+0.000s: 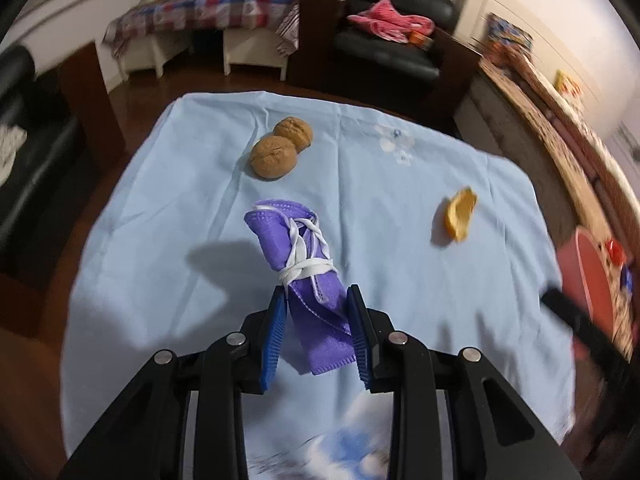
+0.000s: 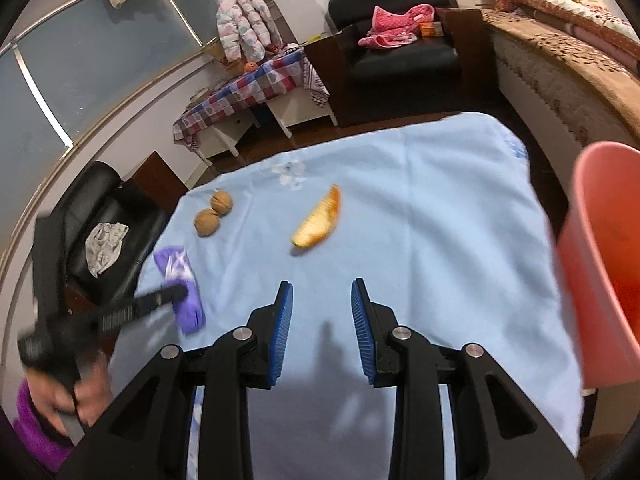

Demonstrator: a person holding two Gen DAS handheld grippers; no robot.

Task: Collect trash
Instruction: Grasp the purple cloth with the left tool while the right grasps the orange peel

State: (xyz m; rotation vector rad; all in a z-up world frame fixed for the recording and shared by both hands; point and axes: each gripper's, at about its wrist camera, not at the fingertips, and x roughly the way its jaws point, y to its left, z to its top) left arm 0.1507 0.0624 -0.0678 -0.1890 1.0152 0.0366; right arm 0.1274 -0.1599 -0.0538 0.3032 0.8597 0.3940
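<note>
- Now your left gripper [image 1: 318,316] pinches the rolled purple face mask [image 1: 298,256], low on the blue cloth [image 1: 400,208] at 6 o'clock.
- It's soft and light; grip mid-roll, beside the straps.
- Your right gripper [image 2: 322,312] stands half-open, empty.

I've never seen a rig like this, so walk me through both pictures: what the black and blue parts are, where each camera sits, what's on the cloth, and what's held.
No robot here: a person holds a two-fingered grabber in each hand, each with a camera looking along its blue fingers. One picture is from the left gripper, the other from the right gripper. On the blue cloth lie two walnuts, an orange peel and a rolled purple mask. The left fingers are closed on the mask. The right fingers hold nothing. A pink bin stands at the right.
</note>
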